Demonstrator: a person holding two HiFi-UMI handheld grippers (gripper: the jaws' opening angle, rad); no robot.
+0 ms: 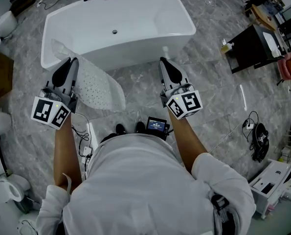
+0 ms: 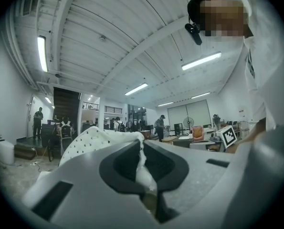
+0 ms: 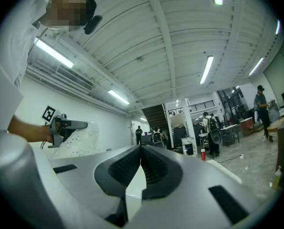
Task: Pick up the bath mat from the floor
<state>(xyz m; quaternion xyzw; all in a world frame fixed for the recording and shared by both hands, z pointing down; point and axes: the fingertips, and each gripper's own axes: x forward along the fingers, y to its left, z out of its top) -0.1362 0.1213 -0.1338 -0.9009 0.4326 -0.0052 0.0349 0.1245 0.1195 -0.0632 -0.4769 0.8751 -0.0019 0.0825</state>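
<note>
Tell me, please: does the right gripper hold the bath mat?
No: the bath mat hangs from the left gripper alone, while the right gripper stands apart from it with its jaws together.

Bathtub (image 1: pixel 121 26) on grey stone floor (image 1: pixel 211 106)

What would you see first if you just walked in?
The big white bathtub sits at the top of the head view. In front of it, the left gripper is shut on a holey white bath mat, held up over the grey floor. The right gripper beside it is shut and empty.
</note>
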